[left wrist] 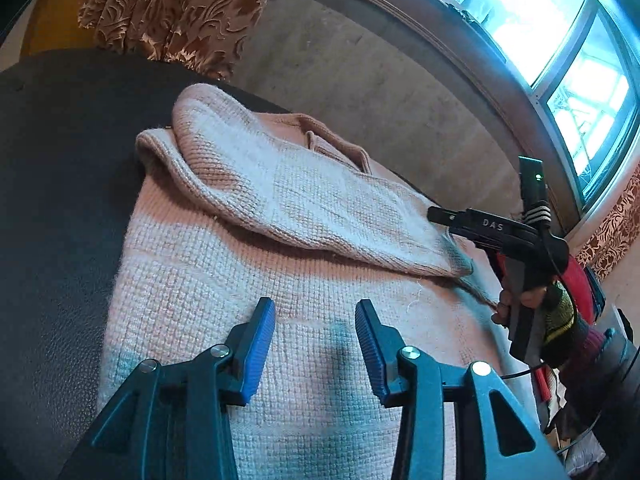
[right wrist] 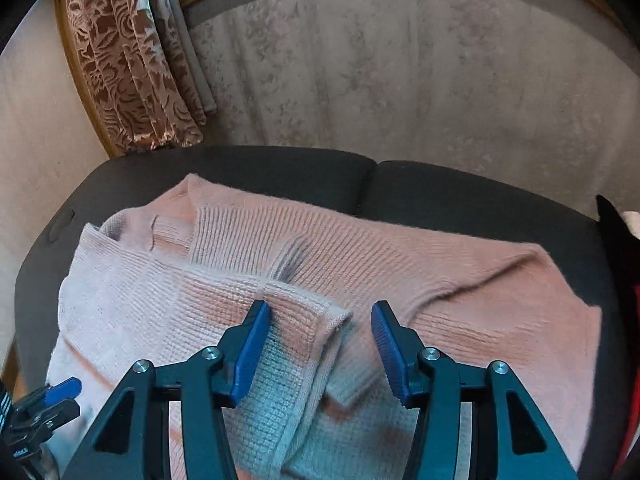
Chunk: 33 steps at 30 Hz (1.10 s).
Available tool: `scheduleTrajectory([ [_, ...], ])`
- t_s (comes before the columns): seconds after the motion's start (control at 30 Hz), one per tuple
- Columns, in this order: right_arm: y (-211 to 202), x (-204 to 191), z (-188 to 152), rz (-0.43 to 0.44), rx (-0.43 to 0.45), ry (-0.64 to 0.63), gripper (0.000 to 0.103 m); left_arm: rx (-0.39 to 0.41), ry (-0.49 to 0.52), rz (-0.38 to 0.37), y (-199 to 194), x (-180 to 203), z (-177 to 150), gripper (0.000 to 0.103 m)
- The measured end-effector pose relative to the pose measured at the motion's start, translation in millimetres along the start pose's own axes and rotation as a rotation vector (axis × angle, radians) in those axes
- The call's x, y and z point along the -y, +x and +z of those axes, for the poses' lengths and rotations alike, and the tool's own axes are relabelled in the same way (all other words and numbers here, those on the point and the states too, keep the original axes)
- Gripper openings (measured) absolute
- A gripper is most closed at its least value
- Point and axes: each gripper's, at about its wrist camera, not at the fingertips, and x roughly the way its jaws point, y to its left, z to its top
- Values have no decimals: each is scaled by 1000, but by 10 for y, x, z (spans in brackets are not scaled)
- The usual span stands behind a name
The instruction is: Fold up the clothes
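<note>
A pink knit sweater (left wrist: 224, 280) lies spread on a black cushioned seat (left wrist: 60, 184). One sleeve (left wrist: 288, 196) is folded across its body. My left gripper (left wrist: 316, 316) hovers open over the sweater's lower part, nothing between its blue pads. The right gripper (left wrist: 440, 216) shows at the right of the left wrist view, near the sleeve's cuff, held by a hand (left wrist: 520, 304). In the right wrist view the right gripper (right wrist: 320, 320) is open just above the sleeve cuff (right wrist: 316, 320) on the sweater (right wrist: 440, 280). The left gripper (right wrist: 60, 392) peeks in at the lower left.
A patterned brown curtain (left wrist: 172, 8) hangs behind the seat against a grey wall (right wrist: 400, 72). A bright window (left wrist: 560, 40) is at the upper right. Red and dark items (left wrist: 580, 280) lie off the seat's right side. The black seat (right wrist: 440, 196) extends beyond the sweater.
</note>
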Motion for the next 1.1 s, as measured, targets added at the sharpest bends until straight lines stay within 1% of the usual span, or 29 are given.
scheduleTrajectory([
  [0.07, 60, 3, 1, 12, -23, -5, 54, 6, 9, 1, 11, 16, -9, 42],
  [0.1, 74, 3, -1, 14, -34, -4, 52, 7, 13, 3, 18, 32, -2, 42],
  [0.13, 71, -9, 0, 17, -42, -5, 44, 8, 14, 6, 10, 35, 3, 42],
  [0.17, 66, -33, 1, 26, -52, -7, 27, 9, 15, 6, 11, 38, 2, 42],
  [0.2, 61, -57, 2, 36, -63, -9, 20, 11, 15, 5, 14, 43, 3, 42],
  [0.23, 58, -90, 3, 42, -76, -13, 10, 12, 14, 4, 16, 47, 3, 42],
  [0.3, 18, -149, 16, 39, -86, -18, 8, 13, 12, 2, 11, 46, 4, 42],
  [0.4, -180, -224, 129, 59, -61, 9, 7, 14, 6, -4, 3, 38, 5, 42],
  [0.53, -618, -314, 369, 107, 17, 37, 7, 10, -16, -27, -4, 20, 12, 42],
  [0.6, -885, -350, 509, 136, 62, 53, 7, -4, -42, -49, -16, -11, 38, 42],
  [0.73, -1326, -345, 769, 173, 131, 95, 7, -30, -167, -124, -51, -155, 156, 43],
  [0.83, -1469, -249, 832, 189, 147, 141, 7, -7, -252, -157, -21, -265, 296, 46],
  [0.93, -1473, -118, 824, 178, 147, 180, 7, 17, -338, -191, 8, -374, 436, 46],
  [1.0, -1444, -22, 818, 170, 144, 198, 7, 32, -395, -214, 28, -447, 530, 48],
  [1.03, -1429, 26, 815, 166, 143, 207, 7, 40, -423, -225, 38, -483, 576, 51],
  [1.07, -1415, 74, 812, 162, 141, 217, 7, 46, -447, -228, 59, -516, 620, 52],
  [1.1, -1400, 122, 809, 158, 140, 226, 7, 45, -458, -210, 111, -539, 658, 52],
])
